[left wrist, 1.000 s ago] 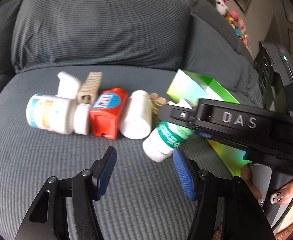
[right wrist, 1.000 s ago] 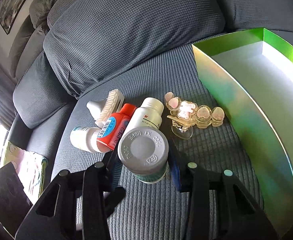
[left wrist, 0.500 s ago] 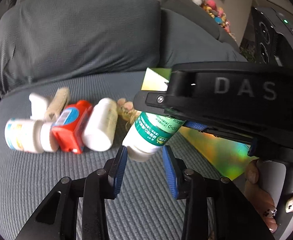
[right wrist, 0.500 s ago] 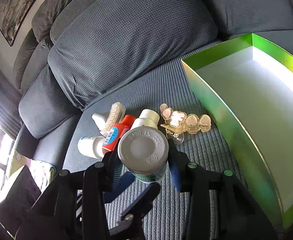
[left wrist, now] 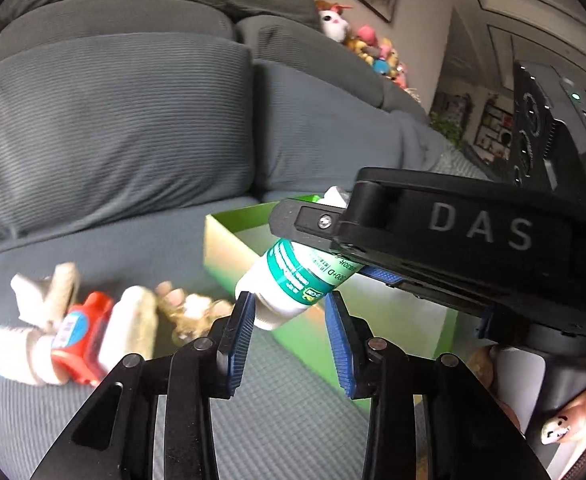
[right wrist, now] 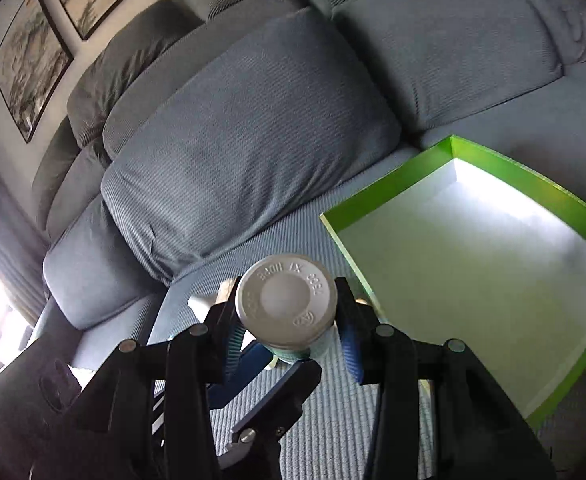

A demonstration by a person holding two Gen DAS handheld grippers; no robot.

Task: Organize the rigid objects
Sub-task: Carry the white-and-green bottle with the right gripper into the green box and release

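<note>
A white bottle point(right wrist: 287, 304) with a green label sits clamped between the right gripper point(right wrist: 287, 322) jaws, centre frame, beside the green box point(right wrist: 389, 196). In the left wrist view the left gripper point(left wrist: 289, 322) jaws, narrowed, flank its cap end; contact unclear. Only this view shows blurred items point(left wrist: 85, 328) lower left.

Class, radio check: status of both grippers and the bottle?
Right gripper shut on bottle. Left gripper shut, cap end between pads. Green box alongside, nothing blocking.
</note>
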